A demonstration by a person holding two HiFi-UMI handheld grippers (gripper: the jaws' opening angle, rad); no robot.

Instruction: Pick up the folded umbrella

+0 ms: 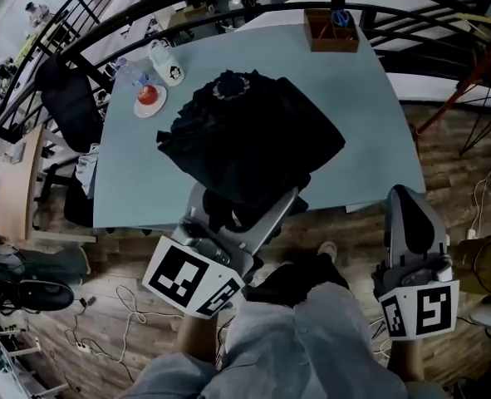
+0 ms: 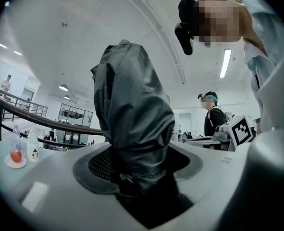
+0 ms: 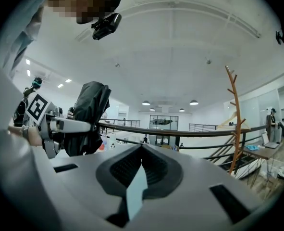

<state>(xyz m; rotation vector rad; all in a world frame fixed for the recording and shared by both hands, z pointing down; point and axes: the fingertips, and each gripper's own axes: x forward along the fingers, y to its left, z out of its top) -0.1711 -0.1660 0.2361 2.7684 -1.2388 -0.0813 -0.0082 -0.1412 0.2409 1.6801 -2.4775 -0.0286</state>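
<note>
One clamp alone, the left gripper (image 2: 137, 179) closed on one end of the umbrella (image 1: 253, 140), risks slack fabric slipping out, with the right gripper (image 1: 409, 204) at lower right closed and empty.

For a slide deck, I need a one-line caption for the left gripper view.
Left gripper clamped on the dark folded umbrella, upright against a bright ceiling.

Left gripper (image 1: 235, 210) grips black umbrella (image 1: 253, 135) over table (image 1: 370, 123); right gripper (image 1: 408, 196) apart.

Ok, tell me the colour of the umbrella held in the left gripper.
The umbrella is black, slightly shiny fabric; the head view shows it best.
</note>
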